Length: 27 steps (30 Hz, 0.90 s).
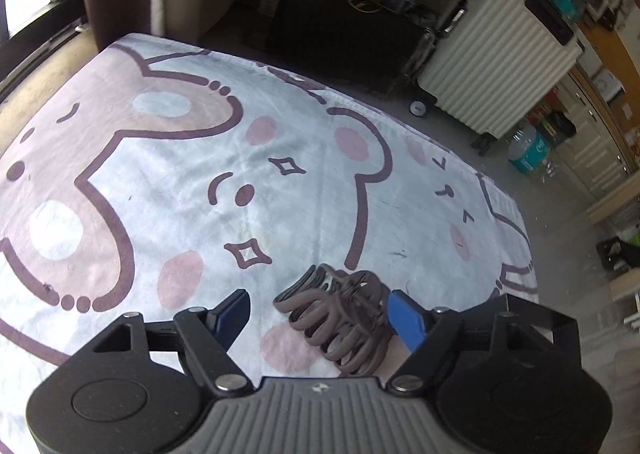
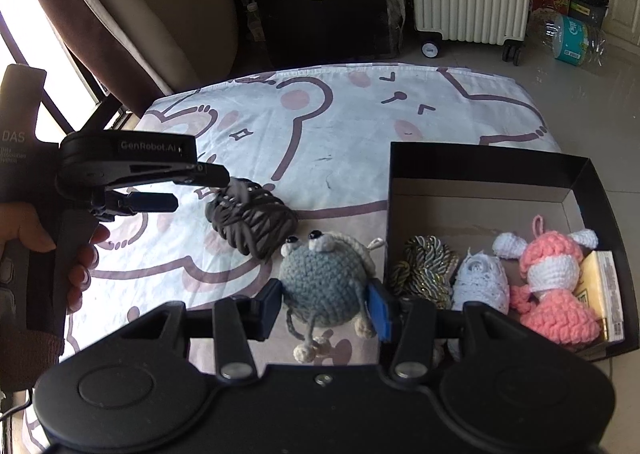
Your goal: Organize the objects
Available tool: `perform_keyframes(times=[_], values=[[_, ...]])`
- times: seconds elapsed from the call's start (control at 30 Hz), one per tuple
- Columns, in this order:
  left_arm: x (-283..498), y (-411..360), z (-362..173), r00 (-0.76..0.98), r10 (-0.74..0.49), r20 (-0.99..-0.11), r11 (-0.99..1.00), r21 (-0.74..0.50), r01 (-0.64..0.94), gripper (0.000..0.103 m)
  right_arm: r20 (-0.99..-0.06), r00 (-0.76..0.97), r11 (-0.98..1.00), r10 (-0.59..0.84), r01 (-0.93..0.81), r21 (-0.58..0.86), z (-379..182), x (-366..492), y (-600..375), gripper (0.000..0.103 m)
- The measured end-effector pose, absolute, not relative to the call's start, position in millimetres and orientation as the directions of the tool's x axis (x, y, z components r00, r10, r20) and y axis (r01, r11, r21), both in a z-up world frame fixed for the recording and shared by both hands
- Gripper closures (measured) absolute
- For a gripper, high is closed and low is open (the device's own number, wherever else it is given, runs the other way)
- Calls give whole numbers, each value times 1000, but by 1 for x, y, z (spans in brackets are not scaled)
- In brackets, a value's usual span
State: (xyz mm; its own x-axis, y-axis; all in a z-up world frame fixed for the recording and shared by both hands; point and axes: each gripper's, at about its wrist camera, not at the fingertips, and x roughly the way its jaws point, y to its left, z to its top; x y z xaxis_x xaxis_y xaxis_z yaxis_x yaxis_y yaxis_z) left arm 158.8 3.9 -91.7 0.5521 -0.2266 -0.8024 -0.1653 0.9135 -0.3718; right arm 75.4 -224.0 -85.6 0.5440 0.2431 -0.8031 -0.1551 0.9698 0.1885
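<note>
Jaws: my right gripper (image 2: 324, 308) pinches the frog (image 2: 322, 282) beside the box (image 2: 480, 162) (likely boxing it) | left gripper (image 1: 320, 314) spread around the clip (image 1: 340, 318), ready to grab.

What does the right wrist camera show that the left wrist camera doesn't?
Only the right wrist view shows the black box holding a pink crocheted toy, a white lace ball and a gold cord bundle, plus the right gripper closed on the grey crocheted toy.

Only the left wrist view shows the window-side edge of the blanket.

Both show the brown hair claw, the left gripper, the cartoon blanket and the white suitcase.
</note>
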Motion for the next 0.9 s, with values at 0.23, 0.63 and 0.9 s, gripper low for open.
perform_keyframes(times=[0.23,0.63,0.9], values=[[160,7,-104,490,-261,-832,854,-435,-284,21,-797,549,967,251,-179,181,-82,78,-216,56],[161,5,-107,484,-382,-787,785,-553,-279,21,-813,564,957,143,-287,-31,-98,134,-179,56],[168,12,-120,475,-409,-779,754,-582,-304,22,-813,556,922,173,-382,-65,-120,180,-170,56]])
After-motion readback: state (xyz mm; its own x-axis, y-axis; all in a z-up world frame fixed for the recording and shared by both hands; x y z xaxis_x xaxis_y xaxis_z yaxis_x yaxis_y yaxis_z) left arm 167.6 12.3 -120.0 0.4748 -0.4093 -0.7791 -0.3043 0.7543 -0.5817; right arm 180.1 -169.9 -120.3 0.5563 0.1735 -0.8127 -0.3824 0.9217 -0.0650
